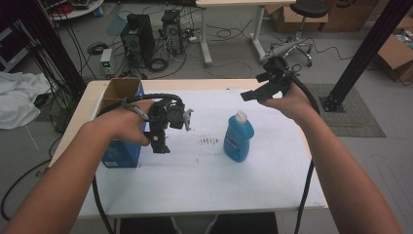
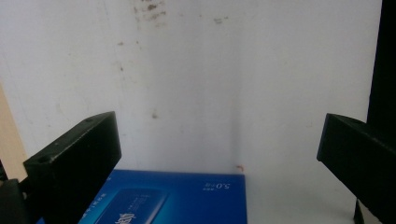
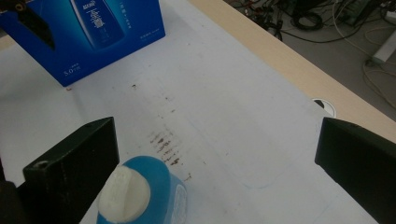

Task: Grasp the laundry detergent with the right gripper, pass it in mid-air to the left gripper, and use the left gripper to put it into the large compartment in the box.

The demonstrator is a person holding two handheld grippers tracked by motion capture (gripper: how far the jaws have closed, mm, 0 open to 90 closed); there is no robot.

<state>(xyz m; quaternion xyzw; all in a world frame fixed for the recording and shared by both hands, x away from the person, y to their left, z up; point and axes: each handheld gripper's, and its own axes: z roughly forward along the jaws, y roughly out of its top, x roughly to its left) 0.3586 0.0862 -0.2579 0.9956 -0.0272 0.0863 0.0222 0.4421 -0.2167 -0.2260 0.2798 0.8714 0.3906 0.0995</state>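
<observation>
The bottle [image 1: 238, 137] stands upright near the centre of the table [image 1: 204, 190], on the white sheet, well apart from the box [image 1: 122, 146] at the left edge. It is a blue bottle with a white cap [image 3: 123, 193]; it appears filled with blue liquid, though the level cannot be read. In the right gripper view the cap lies just beside the left-hand jaw, low in the frame.

The right gripper [image 1: 258, 90] hangs above and behind the bottle. Its jaws stand spread wide and hold nothing. The left gripper [image 1: 163, 131] hovers beside the box, jaws likewise spread and empty; the left gripper view looks down on the blue box face [image 2: 177, 198] and the bare sheet beyond it.

Step in hand, as judged: approach to the bottle by the right gripper, before any grasp. The likely aim is to put the bottle in the box, but this is inference only.

Next move requires: lower the right gripper, centre the bottle between the jaws, close on the body or neck below the cap. The body is rounded and smooth; a grip too high may slip.

The box top is open, brown cardboard inside [image 1: 122, 89]. Its contents cannot be seen.
</observation>
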